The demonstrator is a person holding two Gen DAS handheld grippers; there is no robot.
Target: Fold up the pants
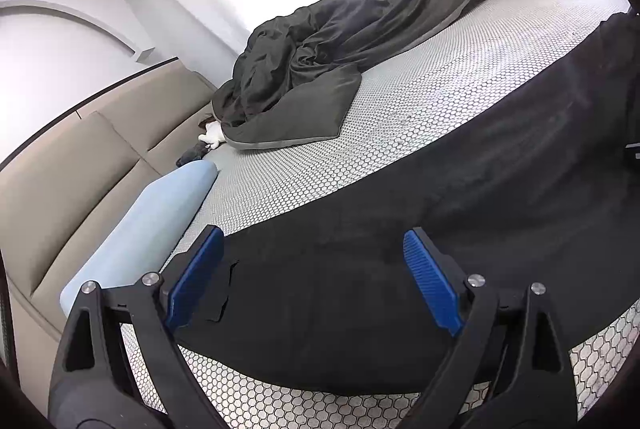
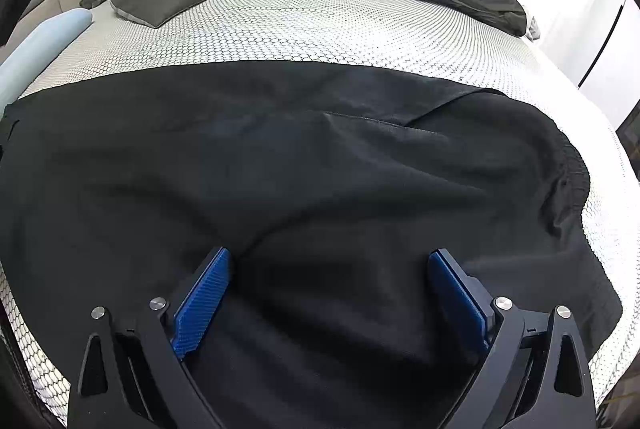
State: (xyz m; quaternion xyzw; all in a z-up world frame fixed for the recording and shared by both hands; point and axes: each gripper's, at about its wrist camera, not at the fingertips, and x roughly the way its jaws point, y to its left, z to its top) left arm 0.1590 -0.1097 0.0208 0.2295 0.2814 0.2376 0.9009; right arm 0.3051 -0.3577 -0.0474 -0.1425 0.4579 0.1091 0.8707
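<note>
I count one pair of black pants [image 2: 320, 165], spread nearly flat across the near part of the bed [image 2: 320, 29], running from the left edge of the right wrist view to the right, where the gathered waistband [image 2: 576, 173] ends short of the mattress edge. A few shallow wrinkles cross the cloth, and one seam runs diagonally near the waistband. In the left wrist view the same pants [image 1: 400, 229] show as a long dark band whose far end is cut off by the frame's right rim; a small flap of cloth lies by the left finger.

I have two tools. The left tool [image 1: 316, 277] has its jaws spread wide, both blue pads [image 1: 196, 277] clear, with the end of the pants lying below them and nothing clamped. The right tool [image 2: 332, 293] likewise stands wide apart over the middle of the pants; its pads [image 2: 204, 305] sit low against the cloth, but I cannot tell whether the tips press on it, and no fold is pinched between them.

Beyond the pants: one dark grey duvet [image 1: 360, 41], bunched along the far side of the bed; one pale blue bolster [image 1: 160, 221] along the left edge; one beige padded headboard [image 1: 60, 197] behind it. A small white object [image 1: 212, 137] and a dark one beside it are too small to identify. The window area is washed out.
</note>
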